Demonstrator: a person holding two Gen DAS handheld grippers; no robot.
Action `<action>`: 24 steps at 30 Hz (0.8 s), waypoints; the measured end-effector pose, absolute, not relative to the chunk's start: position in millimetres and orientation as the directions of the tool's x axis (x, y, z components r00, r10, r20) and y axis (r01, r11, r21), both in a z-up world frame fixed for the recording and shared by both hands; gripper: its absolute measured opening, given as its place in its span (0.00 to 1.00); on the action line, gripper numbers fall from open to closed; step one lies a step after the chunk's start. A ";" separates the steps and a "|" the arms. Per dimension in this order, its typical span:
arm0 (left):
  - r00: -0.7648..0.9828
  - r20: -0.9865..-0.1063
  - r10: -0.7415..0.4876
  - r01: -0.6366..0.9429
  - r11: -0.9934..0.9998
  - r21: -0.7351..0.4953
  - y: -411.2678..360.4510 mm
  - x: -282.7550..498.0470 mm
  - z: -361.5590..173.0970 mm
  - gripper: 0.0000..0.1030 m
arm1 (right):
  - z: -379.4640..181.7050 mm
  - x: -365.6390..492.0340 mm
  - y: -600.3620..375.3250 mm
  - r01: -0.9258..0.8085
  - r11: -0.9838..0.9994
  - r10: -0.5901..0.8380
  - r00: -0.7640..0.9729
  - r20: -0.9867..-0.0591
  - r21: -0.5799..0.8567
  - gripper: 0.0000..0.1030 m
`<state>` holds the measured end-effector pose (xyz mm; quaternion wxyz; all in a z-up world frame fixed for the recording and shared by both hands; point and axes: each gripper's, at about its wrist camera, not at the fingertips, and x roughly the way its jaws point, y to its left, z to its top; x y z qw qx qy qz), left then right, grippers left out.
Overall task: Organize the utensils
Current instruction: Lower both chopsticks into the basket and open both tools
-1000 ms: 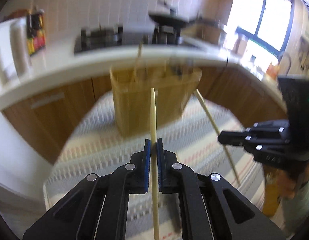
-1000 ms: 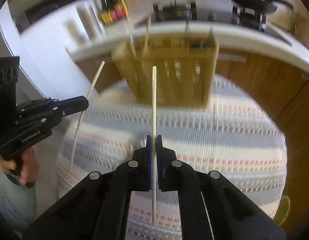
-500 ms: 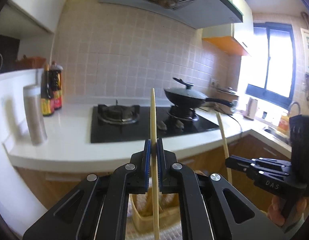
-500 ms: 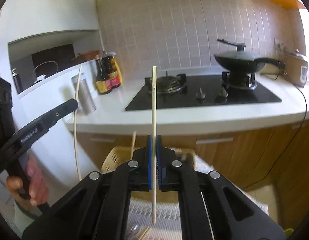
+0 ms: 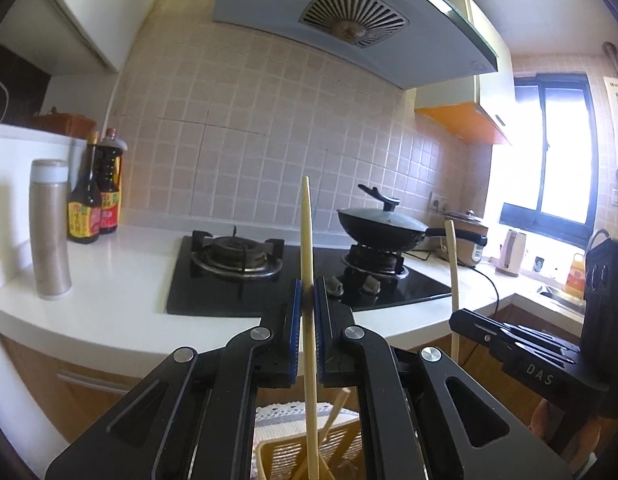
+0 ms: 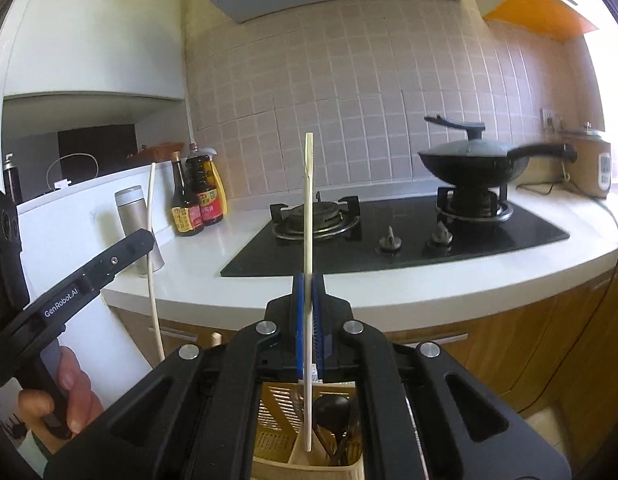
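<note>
Left fingers (image 5: 296,332) clenched on upright chopstick (image 5: 307,240), right fingers (image 6: 297,320) clenched on another chopstick (image 6: 308,200), yellow basket (image 6: 277,440) below both

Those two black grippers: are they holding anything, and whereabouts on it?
Each holds one chopstick upright. The left gripper pinches its chopstick near mid-length; the right gripper pinches its chopstick near mid-length too.

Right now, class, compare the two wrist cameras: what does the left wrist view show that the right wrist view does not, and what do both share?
Only the left view: the dark-framed window and pale electric kettle. Only the right view: a black ladle in the yellow slatted utensil basket. Both: the lidded black wok, the black gas hob, and the left gripper and right gripper, each shut on an upright wooden chopstick.
</note>
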<state>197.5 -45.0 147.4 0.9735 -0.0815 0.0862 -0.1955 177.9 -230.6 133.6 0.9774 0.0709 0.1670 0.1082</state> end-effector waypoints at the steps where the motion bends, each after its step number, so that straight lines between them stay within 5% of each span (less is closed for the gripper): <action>1: 0.908 -0.135 -0.396 0.367 0.910 -0.195 -44.7 199.0 143.6 0.04 | 127.6 178.8 -232.2 -0.194 0.964 0.243 0.921 -0.305 0.181 0.03; 13: 0.885 -0.154 -0.439 0.407 0.891 -0.201 -41.4 202.0 107.9 0.05 | 93.9 169.7 -233.3 -0.187 0.971 0.226 0.924 -0.309 0.150 0.04; 15: 0.871 -0.168 -0.461 0.426 0.881 -0.206 -39.3 199.2 104.5 0.19 | 91.4 163.8 -236.9 -0.213 0.961 0.262 0.906 -0.333 0.176 0.10; 17: 0.872 -0.172 -0.457 0.419 0.881 -0.220 -33.9 194.0 102.4 0.46 | 90.9 158.3 -238.5 -0.220 0.958 0.273 0.897 -0.347 0.184 0.28; 19: 0.867 -0.183 -0.464 0.420 0.877 -0.235 -28.1 189.5 102.0 0.52 | 91.4 147.3 -239.7 -0.216 0.959 0.268 0.897 -0.351 0.181 0.58; 24: 0.835 -0.206 -0.511 0.443 0.845 -0.301 -5.0 165.2 107.2 0.72 | 92.6 114.5 -239.1 -0.198 0.961 0.261 0.880 -0.396 0.194 0.58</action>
